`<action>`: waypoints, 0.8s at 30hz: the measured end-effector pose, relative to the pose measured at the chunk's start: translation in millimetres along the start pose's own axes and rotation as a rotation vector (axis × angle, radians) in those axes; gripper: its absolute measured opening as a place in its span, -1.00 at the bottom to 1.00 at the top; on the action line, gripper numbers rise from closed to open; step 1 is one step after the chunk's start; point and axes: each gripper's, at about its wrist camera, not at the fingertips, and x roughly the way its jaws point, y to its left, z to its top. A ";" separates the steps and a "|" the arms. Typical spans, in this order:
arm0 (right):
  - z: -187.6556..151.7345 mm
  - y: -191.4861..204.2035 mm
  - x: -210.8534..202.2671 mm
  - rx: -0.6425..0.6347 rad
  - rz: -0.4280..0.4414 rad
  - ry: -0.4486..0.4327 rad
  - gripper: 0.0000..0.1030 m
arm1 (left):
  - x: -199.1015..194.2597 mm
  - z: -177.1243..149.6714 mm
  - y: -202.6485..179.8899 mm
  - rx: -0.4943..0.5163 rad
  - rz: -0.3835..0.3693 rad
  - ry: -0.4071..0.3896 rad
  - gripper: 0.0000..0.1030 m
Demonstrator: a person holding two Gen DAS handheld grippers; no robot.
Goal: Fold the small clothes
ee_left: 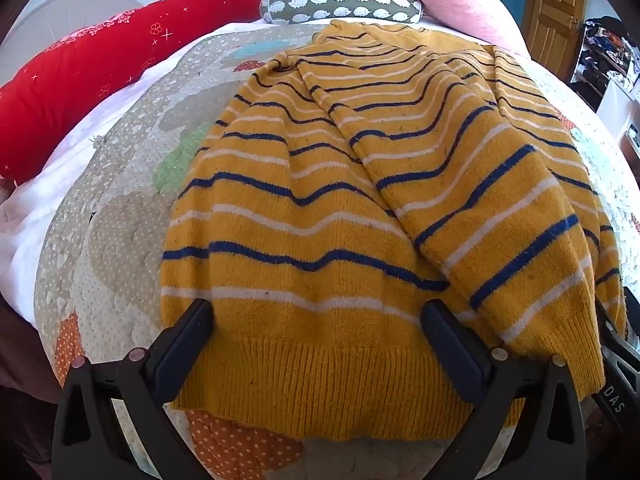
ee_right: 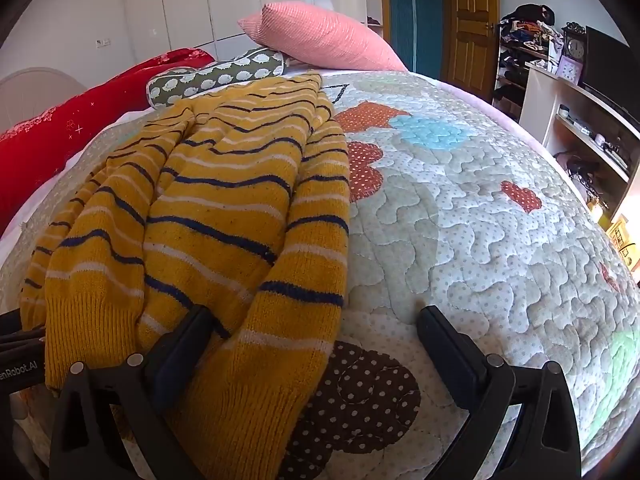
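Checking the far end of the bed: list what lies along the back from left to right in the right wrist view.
Red blanket → hedgehog-print bolster → pink pillow → wooden door → shelf with a clock.

Both the left gripper (ee_left: 318, 320) and right gripper (ee_right: 316, 326) hold their fingers spread wide, low and level.

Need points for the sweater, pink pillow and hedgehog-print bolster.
sweater (ee_left: 320, 372), left wrist view, ribbed hem.
pink pillow (ee_right: 324, 38), right wrist view, middle of its face.
hedgehog-print bolster (ee_right: 212, 78), right wrist view, mid-length of its side.
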 end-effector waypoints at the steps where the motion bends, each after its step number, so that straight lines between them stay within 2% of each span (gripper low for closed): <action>1: -0.4 0.2 0.0 -0.001 -0.002 -0.004 0.99 | -0.2 -0.7 -0.2 0.001 0.002 -0.003 1.00; 9: -3.0 3.7 0.8 -0.042 -0.011 -0.028 0.99 | -3.6 -1.6 0.7 0.015 0.015 0.010 1.00; 17: -1.3 4.3 2.8 -0.069 0.000 -0.024 0.99 | 0.7 0.0 -0.4 -0.020 0.038 0.023 1.00; 24: -2.6 3.5 3.2 -0.080 0.015 -0.039 0.99 | 4.3 0.9 -0.8 -0.054 0.028 0.031 1.00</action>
